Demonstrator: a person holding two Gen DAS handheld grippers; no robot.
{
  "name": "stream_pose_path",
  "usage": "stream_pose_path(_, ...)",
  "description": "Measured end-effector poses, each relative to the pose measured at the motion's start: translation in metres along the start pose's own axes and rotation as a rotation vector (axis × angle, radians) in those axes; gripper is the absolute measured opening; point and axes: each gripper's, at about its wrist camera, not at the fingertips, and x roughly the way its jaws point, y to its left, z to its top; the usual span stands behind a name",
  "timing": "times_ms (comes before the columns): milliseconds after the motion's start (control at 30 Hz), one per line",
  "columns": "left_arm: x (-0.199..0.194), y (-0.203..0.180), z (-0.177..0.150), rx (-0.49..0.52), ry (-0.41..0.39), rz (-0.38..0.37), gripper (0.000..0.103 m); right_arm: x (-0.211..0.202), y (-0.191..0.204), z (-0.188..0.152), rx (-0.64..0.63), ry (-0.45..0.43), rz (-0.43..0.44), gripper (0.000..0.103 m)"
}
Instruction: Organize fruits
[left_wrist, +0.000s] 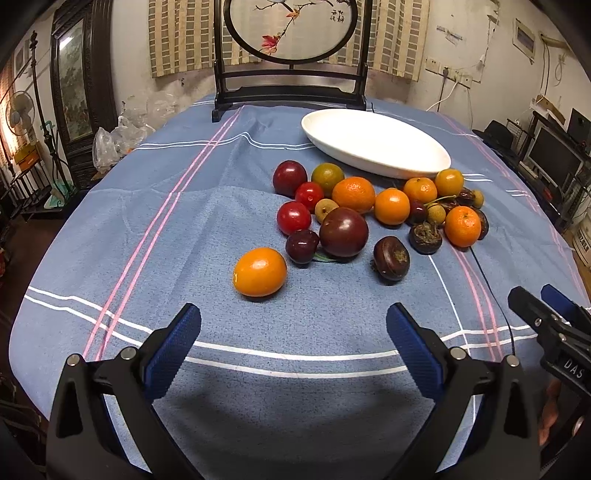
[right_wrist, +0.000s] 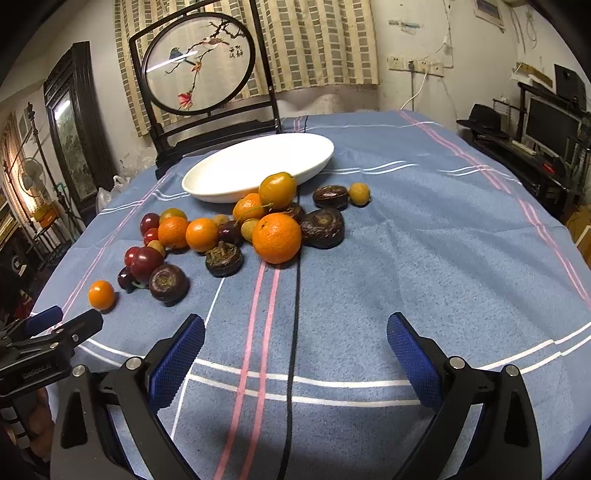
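Note:
A heap of fruit lies on the blue cloth: oranges, dark plums, red cherry tomatoes, brown water chestnuts, small pale longans. Nearest the left gripper (left_wrist: 293, 321) is a lone orange kumquat (left_wrist: 259, 272), a short way ahead of its open, empty fingers. Behind the kumquat sits a big dark plum (left_wrist: 343, 231). The white oval plate (left_wrist: 376, 142) rests empty behind the heap. In the right wrist view a large mandarin (right_wrist: 277, 238) lies straight ahead of the open, empty right gripper (right_wrist: 295, 332), with the plate (right_wrist: 258, 166) farther back.
A dark wooden screen stand (left_wrist: 290, 88) with a round painted panel stands at the table's far edge. A thin black cable (right_wrist: 293, 332) runs across the cloth between the right gripper's fingers. Plastic bags (left_wrist: 110, 140) sit off the table's left side.

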Motion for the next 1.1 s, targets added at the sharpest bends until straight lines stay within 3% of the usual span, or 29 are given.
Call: stream_pose_path(1100, 0.0052, 0.0012, -0.0015, -0.003, 0.016, -0.002, 0.098, 0.0082, -0.0064, -0.0058, 0.053, 0.027, 0.019, 0.099)
